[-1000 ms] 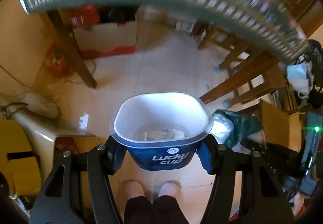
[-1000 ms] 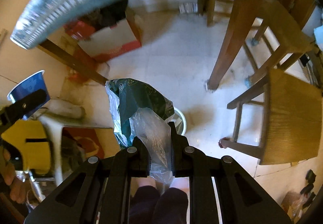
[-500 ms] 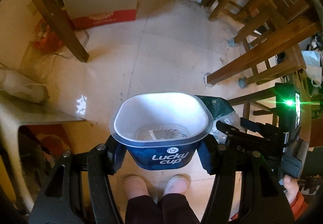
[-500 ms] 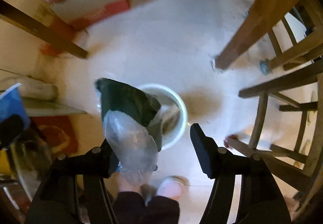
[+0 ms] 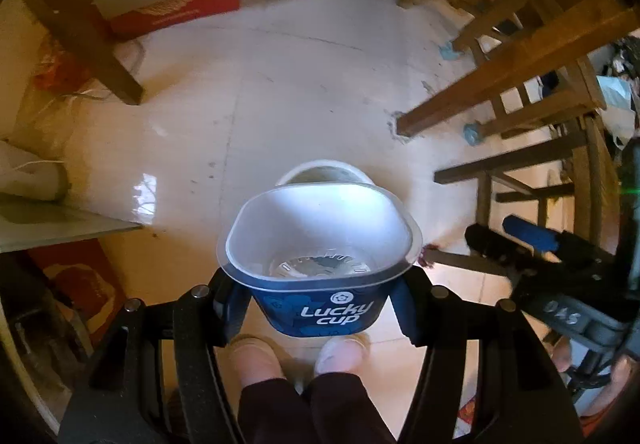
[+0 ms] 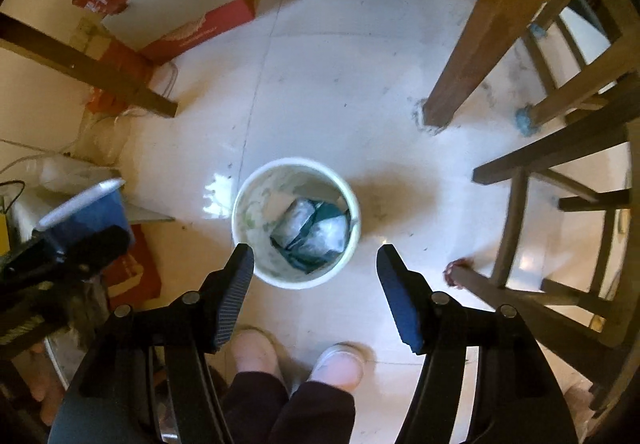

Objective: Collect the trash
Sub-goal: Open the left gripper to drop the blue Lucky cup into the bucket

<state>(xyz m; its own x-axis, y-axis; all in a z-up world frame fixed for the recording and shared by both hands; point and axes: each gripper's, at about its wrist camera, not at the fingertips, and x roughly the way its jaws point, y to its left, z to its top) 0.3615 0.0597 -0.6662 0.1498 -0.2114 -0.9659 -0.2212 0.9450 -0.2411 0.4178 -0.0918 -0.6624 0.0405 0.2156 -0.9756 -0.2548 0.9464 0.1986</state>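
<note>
The crumpled green-and-clear plastic bag (image 6: 310, 234) now lies inside the round white bin (image 6: 248, 204). The right hand-held gripper (image 6: 316, 264) above the bin has let go and is wide open. The left hand-held gripper (image 5: 320, 294) still squeezes the blue-and-white plastic cup (image 5: 320, 308).

Right gripper (image 6: 316, 264) with jaws spread wide and nothing between them, above a white bin (image 6: 244, 220) on the tiled floor (image 6: 328, 84). A green-and-clear bag (image 6: 310, 234) lies inside the bin. At left, the left gripper (image 6: 76, 248) clasps a blue cup (image 6: 86, 212). Chair legs (image 6: 476, 56) stand at right.
</note>
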